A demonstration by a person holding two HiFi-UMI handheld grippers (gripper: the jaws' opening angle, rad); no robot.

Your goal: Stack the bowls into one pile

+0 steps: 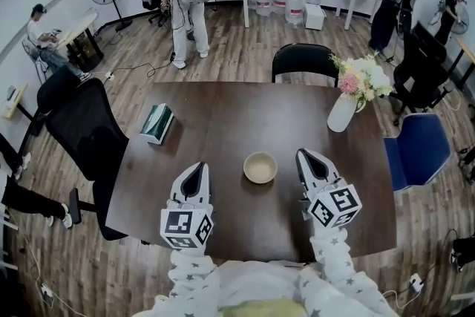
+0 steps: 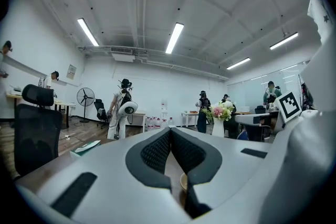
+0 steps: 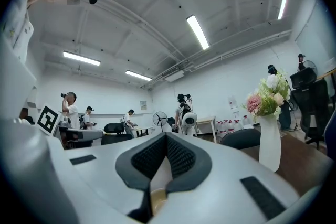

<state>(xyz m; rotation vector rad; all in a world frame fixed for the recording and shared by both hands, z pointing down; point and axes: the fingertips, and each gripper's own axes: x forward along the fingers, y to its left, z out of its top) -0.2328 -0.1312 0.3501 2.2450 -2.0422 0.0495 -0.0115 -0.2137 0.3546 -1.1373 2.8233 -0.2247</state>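
Item 1, left gripper (image 1: 197,170): over the near part of the table (image 1: 230,111), left of its middle, pointing toward its far edge; jaws closed tip to tip, nothing between them

Item 2, right gripper (image 1: 306,154): over the near part of the table, right of its middle, pointing the same way; jaws closed tip to tip, nothing held

Item 3, bowl (image 1: 260,167): pale beige, upright on the table toward its near middle, between the 2 grippers and apart from both; only 1 rim shows, and whether others nest inside cannot be told

Item 4, box (image 1: 156,122): green and white, lying on the table close to its left edge

Item 5, office chair (image 1: 87,136): black, just off the table's left edge

Item 6, blue chair (image 1: 418,150): just off the table's right edge

Item 7, vase (image 1: 342,113): white, upright at the table's far right corner, holding pink and white flowers (image 1: 364,78)

Item 8, black chair (image 1: 303,60): at the table's far edge

Item 9, person (image 1: 184,4): standing on the wooden floor well beyond the table's far edge

Item 10, water bottles (image 1: 286,0): grouped by the wall, farthest from the table
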